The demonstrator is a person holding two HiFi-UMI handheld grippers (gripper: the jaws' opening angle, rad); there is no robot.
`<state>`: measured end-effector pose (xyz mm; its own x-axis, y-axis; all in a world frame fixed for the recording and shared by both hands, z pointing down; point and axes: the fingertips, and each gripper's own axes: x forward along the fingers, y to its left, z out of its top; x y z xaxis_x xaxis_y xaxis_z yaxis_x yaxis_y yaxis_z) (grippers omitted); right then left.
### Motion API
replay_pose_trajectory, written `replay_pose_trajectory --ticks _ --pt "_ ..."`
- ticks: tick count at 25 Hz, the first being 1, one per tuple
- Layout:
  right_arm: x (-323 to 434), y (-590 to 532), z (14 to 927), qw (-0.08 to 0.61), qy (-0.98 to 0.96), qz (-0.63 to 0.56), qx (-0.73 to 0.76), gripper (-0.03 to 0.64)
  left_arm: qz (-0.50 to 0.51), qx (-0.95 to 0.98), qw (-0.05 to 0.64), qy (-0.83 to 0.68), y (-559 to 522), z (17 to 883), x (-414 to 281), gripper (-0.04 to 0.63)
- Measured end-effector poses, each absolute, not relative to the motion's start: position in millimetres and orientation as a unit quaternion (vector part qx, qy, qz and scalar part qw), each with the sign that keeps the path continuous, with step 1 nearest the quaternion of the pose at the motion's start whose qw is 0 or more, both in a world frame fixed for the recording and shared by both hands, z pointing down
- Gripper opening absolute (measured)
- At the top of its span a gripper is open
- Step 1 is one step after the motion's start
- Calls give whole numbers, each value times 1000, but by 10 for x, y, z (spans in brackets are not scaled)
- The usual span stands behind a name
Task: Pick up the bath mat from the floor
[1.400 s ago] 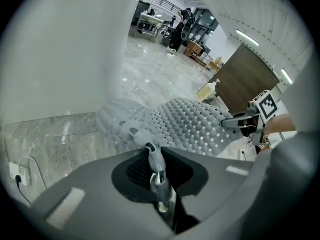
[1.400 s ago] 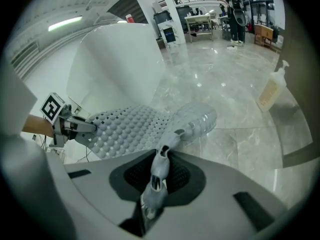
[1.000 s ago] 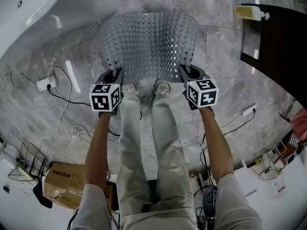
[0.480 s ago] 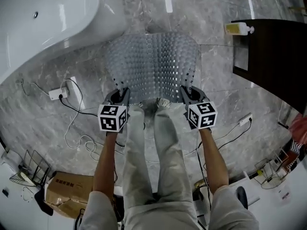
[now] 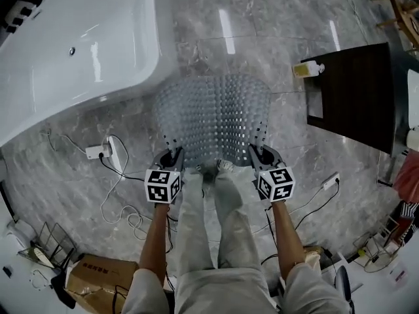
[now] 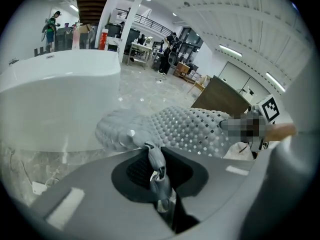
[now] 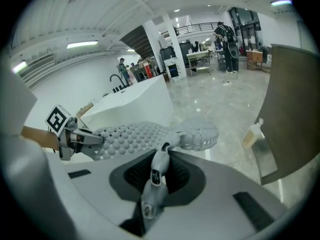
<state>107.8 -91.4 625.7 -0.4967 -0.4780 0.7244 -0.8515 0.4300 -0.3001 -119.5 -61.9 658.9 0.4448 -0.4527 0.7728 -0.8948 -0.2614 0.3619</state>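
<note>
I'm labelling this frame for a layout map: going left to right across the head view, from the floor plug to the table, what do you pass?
white power adapter → left gripper → bath mat → right gripper → pump bottle → dark table

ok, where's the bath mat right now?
Head view, centre: the bath mat is held by its near corners between the left gripper and right gripper, right of the bathtub.

White bathtub (image 5: 78,51) upper left — dark table (image 5: 357,90) right, bottle (image 5: 308,69) beside it — cardboard box (image 5: 98,277) lower left.
</note>
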Motion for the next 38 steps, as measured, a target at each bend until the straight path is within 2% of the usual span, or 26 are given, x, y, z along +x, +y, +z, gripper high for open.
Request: replay_pose_trajectory --ticks 22,38 --pt "1173 -1356 3916 183 -832 250 460 49 187 794 332 -473 -1165 4356 -1032 48" --pt "1312 -1579 2633 117 -847 182 485 49 136 828 260 -478 -1561 2979 -896 49"
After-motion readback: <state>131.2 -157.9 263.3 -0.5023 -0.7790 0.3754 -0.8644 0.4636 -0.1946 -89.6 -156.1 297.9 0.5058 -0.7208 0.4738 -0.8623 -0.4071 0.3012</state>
